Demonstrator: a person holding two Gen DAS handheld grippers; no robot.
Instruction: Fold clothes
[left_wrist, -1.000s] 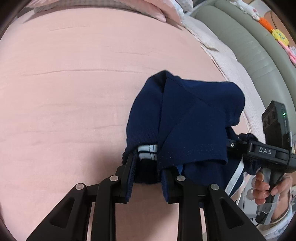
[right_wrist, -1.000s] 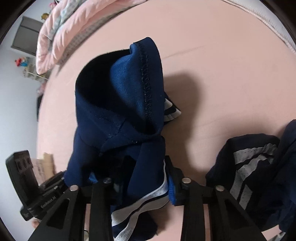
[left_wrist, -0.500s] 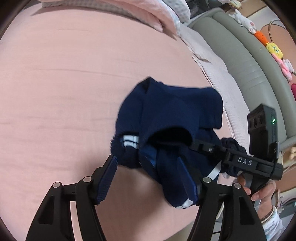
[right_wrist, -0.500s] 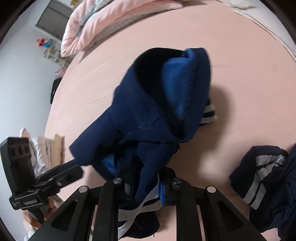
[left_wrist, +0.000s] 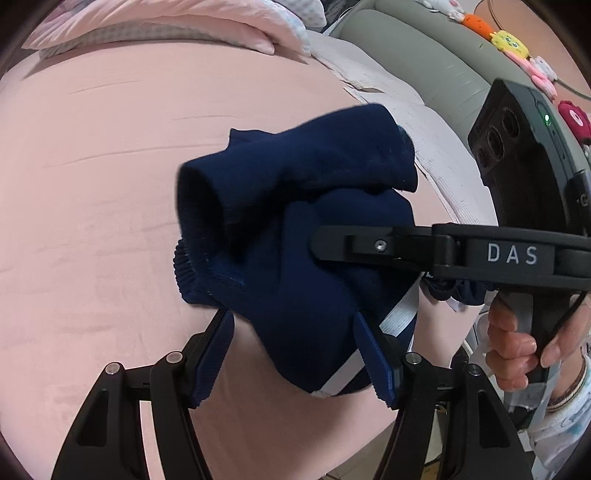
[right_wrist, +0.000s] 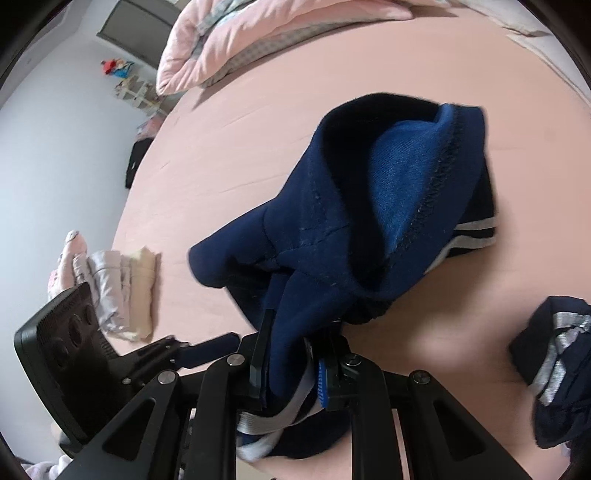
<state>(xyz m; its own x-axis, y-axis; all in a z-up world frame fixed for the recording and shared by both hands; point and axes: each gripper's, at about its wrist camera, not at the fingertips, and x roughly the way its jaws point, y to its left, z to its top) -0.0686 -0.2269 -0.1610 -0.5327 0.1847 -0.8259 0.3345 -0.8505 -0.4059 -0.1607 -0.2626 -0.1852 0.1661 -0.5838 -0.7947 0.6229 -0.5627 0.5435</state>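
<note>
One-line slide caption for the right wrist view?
Right claw shut on a navy garment above the pink bed sheet; left claw alongside, open.

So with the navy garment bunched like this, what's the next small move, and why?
Probably the left gripper should close on a free edge of the garment. Its jaws stand open with cloth sagging between them, while the right gripper alone is shut on the bunched garment above the bed. With two holds it could likely be spread flat for folding.
</note>
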